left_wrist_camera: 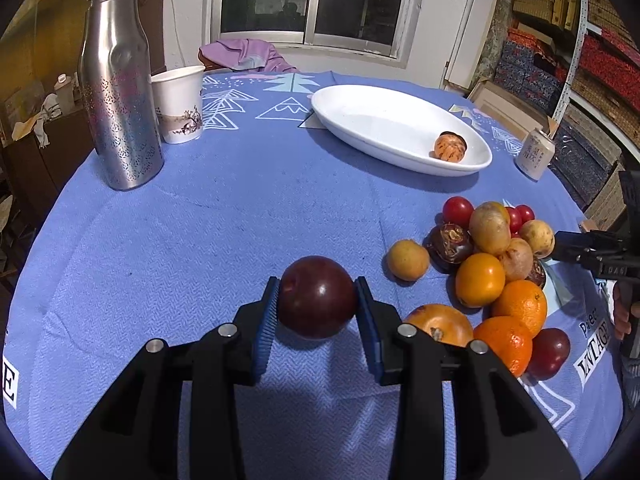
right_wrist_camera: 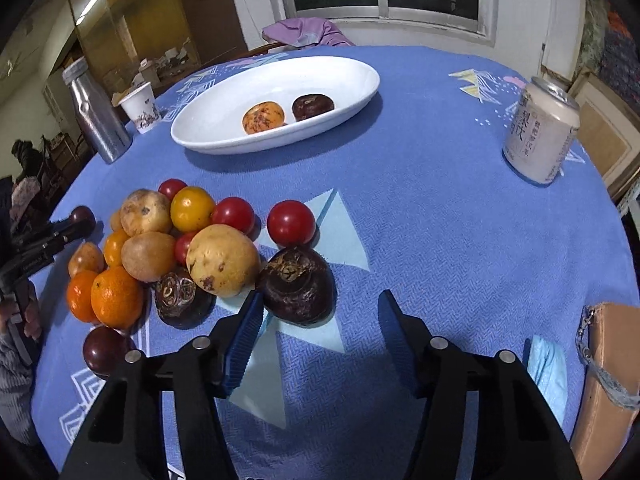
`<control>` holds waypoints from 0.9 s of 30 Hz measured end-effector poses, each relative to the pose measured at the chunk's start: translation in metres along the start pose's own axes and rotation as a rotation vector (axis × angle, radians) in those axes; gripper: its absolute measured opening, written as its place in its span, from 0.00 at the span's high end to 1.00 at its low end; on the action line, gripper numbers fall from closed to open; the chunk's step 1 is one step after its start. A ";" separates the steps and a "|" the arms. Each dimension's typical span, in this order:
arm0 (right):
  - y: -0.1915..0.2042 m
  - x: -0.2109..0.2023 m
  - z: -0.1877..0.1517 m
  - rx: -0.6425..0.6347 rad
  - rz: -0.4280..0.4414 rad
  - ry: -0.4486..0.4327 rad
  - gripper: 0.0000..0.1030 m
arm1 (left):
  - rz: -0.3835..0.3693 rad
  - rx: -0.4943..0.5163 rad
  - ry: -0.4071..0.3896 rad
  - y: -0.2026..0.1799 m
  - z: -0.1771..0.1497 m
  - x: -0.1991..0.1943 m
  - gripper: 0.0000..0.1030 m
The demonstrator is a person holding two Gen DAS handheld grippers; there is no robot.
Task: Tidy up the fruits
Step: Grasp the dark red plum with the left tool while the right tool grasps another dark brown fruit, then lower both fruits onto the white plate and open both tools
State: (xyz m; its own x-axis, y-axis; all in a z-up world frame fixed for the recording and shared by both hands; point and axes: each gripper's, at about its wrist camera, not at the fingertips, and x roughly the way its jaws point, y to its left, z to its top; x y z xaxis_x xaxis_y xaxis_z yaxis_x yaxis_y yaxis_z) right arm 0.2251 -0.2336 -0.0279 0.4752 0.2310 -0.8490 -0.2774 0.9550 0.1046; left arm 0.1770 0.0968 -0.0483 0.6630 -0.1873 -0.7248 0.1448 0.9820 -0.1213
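Fruits (right_wrist_camera: 160,248), smooth and round, lie heaped on the woven blue tablecloth (left_wrist_camera: 200,240), and two sit in the glossy white oval dish (right_wrist_camera: 224,120). Left gripper (left_wrist_camera: 316,300) is clamped on a dark plum (left_wrist_camera: 317,296); next, carry it to the dish. Right gripper (right_wrist_camera: 320,316) stands apart around a rough water chestnut (right_wrist_camera: 298,286), only its left pad touching.

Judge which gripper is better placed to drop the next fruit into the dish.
Left. The left gripper already clamps a dark red plum; the right gripper stands open beside a dark brown water chestnut, gripping nothing. White oval dish has room.

"VINTAGE" on the blue tablecloth (left_wrist_camera: 200,220)
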 end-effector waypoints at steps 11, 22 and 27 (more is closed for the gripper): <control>0.022 0.012 -0.001 -0.143 -0.079 -0.038 0.57 | -0.003 0.004 0.010 0.000 -0.001 0.002 0.64; -0.020 -0.041 0.019 0.078 -0.002 -0.198 0.57 | -0.044 0.005 -0.063 -0.017 0.025 -0.019 0.64; -0.015 -0.071 0.066 0.105 0.073 -0.270 0.57 | -0.023 0.110 -0.092 -0.057 0.084 -0.016 0.64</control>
State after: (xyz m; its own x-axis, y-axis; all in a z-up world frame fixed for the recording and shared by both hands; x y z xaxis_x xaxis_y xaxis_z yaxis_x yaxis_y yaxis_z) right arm 0.2501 -0.2524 0.0651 0.6658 0.3279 -0.6702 -0.2380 0.9447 0.2257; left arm 0.2193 0.0421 0.0272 0.7223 -0.2164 -0.6568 0.2374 0.9696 -0.0584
